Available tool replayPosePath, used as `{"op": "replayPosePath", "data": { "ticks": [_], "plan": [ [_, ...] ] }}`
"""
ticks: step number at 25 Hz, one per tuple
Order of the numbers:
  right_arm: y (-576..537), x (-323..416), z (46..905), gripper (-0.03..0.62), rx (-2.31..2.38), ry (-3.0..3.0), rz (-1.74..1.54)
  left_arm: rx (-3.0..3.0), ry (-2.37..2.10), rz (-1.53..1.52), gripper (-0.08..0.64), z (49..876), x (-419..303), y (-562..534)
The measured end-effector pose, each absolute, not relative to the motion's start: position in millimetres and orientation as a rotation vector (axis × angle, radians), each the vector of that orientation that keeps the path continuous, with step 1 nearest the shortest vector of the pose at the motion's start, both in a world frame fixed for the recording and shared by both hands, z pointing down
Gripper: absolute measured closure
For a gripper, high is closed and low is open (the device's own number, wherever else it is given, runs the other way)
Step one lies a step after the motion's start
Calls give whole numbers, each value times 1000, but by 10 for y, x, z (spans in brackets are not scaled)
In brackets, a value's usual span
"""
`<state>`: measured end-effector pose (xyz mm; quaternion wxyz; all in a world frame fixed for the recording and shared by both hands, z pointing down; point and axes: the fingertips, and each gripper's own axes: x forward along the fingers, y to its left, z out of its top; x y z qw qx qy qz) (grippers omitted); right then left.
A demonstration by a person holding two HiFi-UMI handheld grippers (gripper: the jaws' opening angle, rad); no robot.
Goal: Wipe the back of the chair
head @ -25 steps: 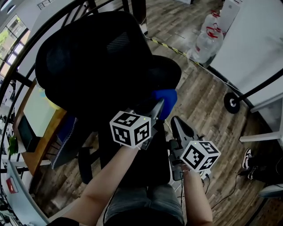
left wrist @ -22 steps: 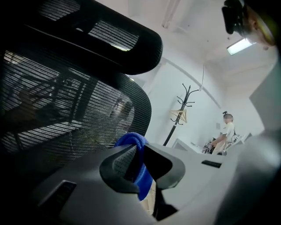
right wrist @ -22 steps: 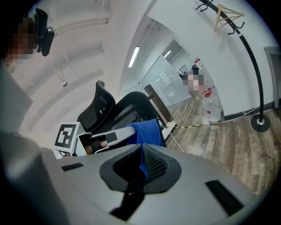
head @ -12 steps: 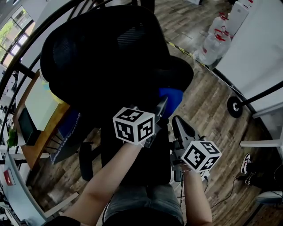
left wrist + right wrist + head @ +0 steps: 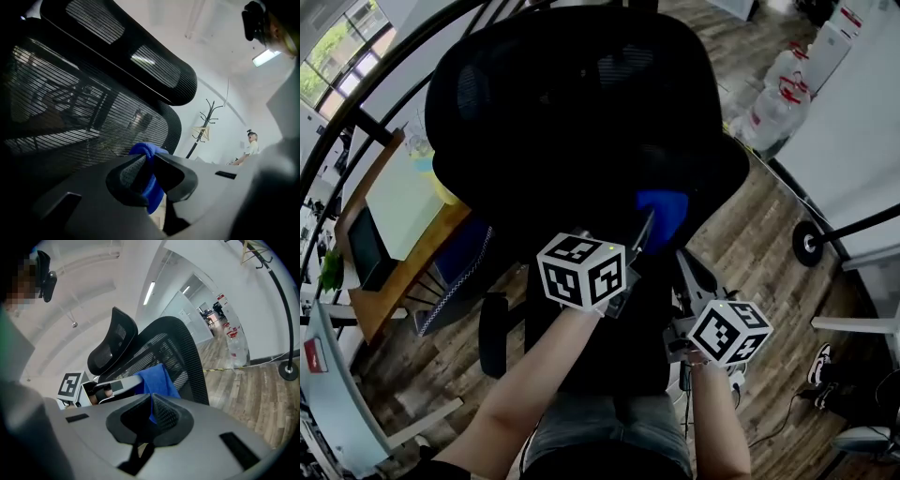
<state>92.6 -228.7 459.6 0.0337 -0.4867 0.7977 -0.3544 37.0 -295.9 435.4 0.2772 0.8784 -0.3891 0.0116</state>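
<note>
Left gripper [image 5: 150,163] jaws clamped on the blue cloth [image 5: 153,194] — cloth bunches past the tips, against the mesh chair back [image 5: 93,117] straight ahead. Right gripper [image 5: 152,405] jaws together, nothing between them — cloth and chair lie beyond its tips.

Office, open-plan as far as I can see. A black mesh swivel chair [image 5: 581,122] with a headrest fills most of my view. Beside it is a wooden desk [image 5: 398,202] carrying a dark screen [image 5: 358,251]. Wood-plank floor [image 5: 741,244] throughout. I note large water-cooler bottles [image 5: 773,108] standing by a white partition [image 5: 853,122], a coat stand [image 5: 202,123] against a plain white wall, a ceiling strip light [image 5: 150,292], glazed partitions [image 5: 187,310] along a corridor, and windows [image 5: 333,47] on one side.
</note>
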Motion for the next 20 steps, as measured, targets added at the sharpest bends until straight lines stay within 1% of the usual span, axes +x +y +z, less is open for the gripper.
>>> {"op": "replayPosePath", "data": {
  "ticks": [20],
  "plan": [
    [-2328,-196,4470,561,-1336,2615,-1077,2259,-1252,-41,512,4322,-991,-2938]
  ]
}}
